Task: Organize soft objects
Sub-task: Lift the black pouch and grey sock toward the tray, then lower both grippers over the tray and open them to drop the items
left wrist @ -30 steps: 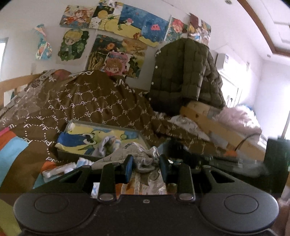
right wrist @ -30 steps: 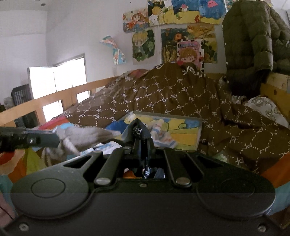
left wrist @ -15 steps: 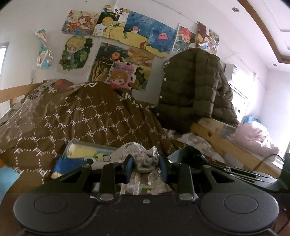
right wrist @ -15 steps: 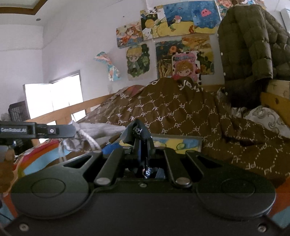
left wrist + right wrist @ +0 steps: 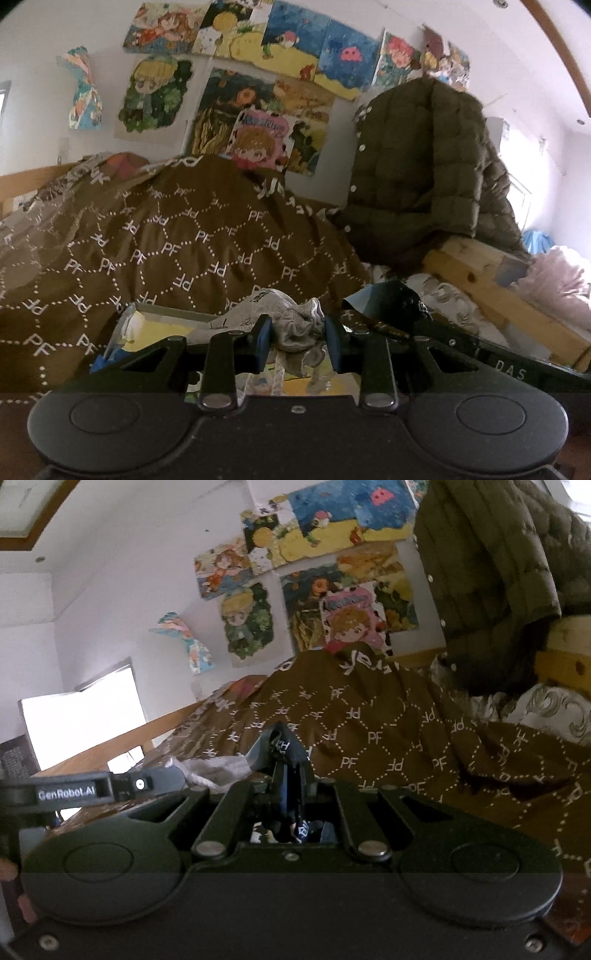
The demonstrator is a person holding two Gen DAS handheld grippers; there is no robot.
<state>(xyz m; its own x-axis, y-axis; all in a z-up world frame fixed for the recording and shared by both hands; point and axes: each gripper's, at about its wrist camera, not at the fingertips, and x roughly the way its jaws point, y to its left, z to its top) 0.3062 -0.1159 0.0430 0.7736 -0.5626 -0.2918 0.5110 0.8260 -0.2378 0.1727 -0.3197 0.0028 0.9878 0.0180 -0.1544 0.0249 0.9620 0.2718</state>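
My left gripper is shut on a bunched grey printed cloth, which hangs down between the fingers. Beneath it, the grey rim of a storage box with a yellow and blue cartoon lining shows at lower left. My right gripper is shut on a dark blue-black cloth with white letters, which sticks up above the tips. In the left wrist view the right gripper and its dark cloth sit just to the right. In the right wrist view the left gripper and the grey cloth sit to the left.
A brown quilt with a white PF pattern is heaped behind the box. An olive puffer jacket hangs over a wooden bed rail on the right. Posters cover the far wall. A bright window lies far left.
Both grippers have moved toward the quilt and the wall, still holding their cloths. The box has slid low in both views and is mostly hidden. The right wrist view has tilted.
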